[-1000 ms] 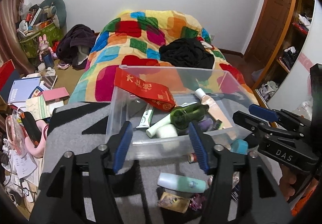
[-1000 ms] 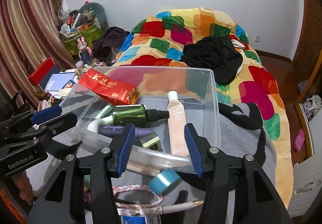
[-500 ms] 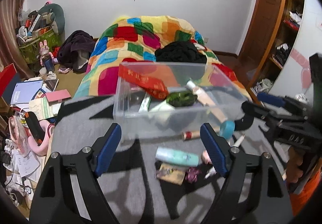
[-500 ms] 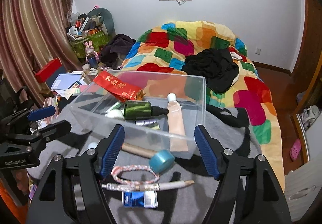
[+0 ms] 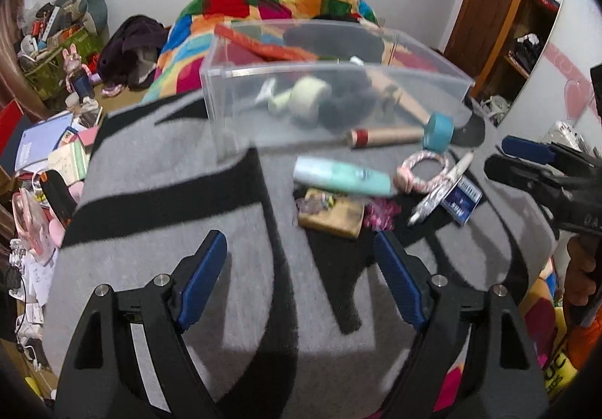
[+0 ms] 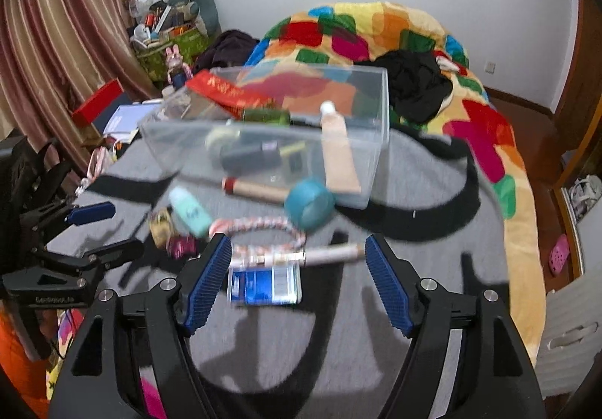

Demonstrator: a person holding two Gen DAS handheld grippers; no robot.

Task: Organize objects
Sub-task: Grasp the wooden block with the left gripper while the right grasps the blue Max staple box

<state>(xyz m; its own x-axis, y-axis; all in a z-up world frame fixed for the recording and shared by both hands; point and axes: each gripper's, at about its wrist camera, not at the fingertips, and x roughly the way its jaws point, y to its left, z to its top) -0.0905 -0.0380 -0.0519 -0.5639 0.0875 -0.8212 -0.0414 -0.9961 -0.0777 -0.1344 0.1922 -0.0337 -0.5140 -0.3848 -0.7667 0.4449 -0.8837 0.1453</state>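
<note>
A clear plastic bin [image 5: 240, 118] [image 6: 372, 170] stands on a grey and black blanket [image 5: 169, 230] [image 6: 432, 249] and holds a red packet, bottles and tubes. In front of it lie a mint tube [image 5: 340, 176] [image 6: 190, 212], a teal tape roll [image 5: 438, 131] [image 6: 308, 204], a cardboard tube [image 5: 383, 136] [image 6: 256, 189], a braided ring [image 5: 423, 170] [image 6: 259, 225], a pen-like stick [image 5: 438, 191] [image 6: 301, 255] and a blue card [image 5: 462, 198] [image 6: 265, 285]. My left gripper [image 5: 301, 279] [image 6: 99, 227] is open and empty. My right gripper [image 6: 297, 283] [image 5: 511, 157] is open, above the blue card.
A bed with a bright patchwork quilt [image 6: 376, 38] and black clothes [image 6: 414, 84] lies behind the bin. Books, boxes and clutter [image 5: 49, 140] fill the floor at the left. A wooden door and shelves [image 5: 508, 12] stand at the right.
Both grippers have drawn back from the bin and opened wider. The loose items in front of the bin have come into full view.
</note>
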